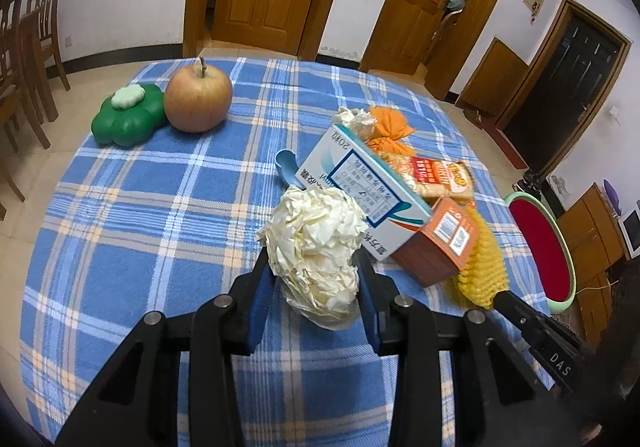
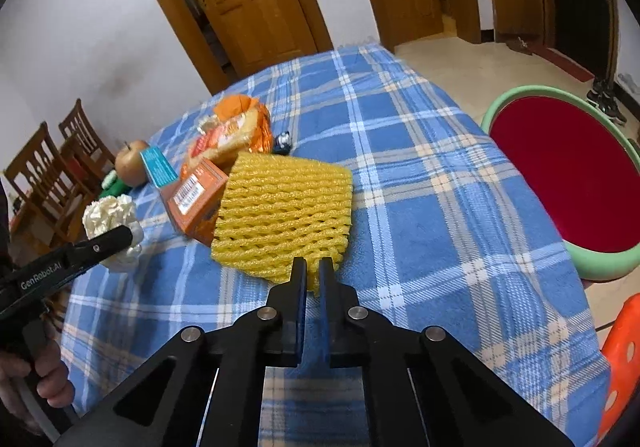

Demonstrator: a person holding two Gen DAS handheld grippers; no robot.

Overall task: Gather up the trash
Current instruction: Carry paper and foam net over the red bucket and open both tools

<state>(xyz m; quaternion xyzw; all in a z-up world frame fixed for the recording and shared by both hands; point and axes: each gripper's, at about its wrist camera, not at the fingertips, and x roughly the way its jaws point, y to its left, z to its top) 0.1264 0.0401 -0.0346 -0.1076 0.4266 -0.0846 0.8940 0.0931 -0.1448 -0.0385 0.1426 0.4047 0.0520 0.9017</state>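
We have two bits of trash in hand. The crumpled paper ball (image 1: 316, 247) sits between the blue pads of our left gripper (image 1: 314, 287), which squeezes it from both sides near the front of the table (image 1: 120, 207). The yellow foam net (image 2: 280, 215) is pinched by its near edge in our right gripper (image 2: 313, 271), whose fingers are pressed almost together on it. The rest of the net lies flat on the blue checked cloth.

Just behind the paper ball is a pile: a white and blue box (image 1: 360, 191), an orange box (image 1: 440, 243), a snack bag (image 1: 436, 175) and an orange wrapper (image 1: 388, 123). An apple (image 1: 198, 99) and a green flower-shaped thing (image 1: 128, 115) sit far off to the left.

We think we are at the pick-up step. The red tub with a green rim (image 2: 568, 183) stands just off the table on the right, and it looks like the trash bin. Next we should lift both pieces, carry them over the tub, and let go.
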